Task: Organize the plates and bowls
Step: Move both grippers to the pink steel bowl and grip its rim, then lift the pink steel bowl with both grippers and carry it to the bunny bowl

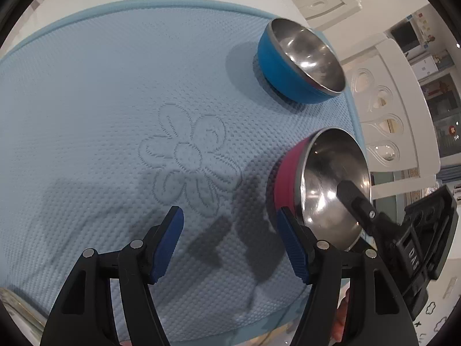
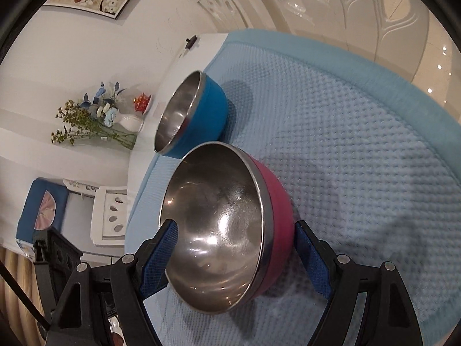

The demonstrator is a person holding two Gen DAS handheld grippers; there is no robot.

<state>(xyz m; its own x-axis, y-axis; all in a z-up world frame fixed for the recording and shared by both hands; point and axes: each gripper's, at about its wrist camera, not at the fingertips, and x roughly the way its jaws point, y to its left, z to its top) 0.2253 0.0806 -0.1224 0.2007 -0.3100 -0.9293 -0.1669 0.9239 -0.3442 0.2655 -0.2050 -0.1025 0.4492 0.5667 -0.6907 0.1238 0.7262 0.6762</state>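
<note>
Each claw [image 1: 230,248] [image 2: 236,256] — black angular arms, silver round pivot pins, ribbed blue pads [image 1: 167,245] — looks alike.

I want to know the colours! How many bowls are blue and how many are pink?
Blue bowl: 1
Pink bowl: 1
Total: 2 bowls, both on the blue mat.
</note>
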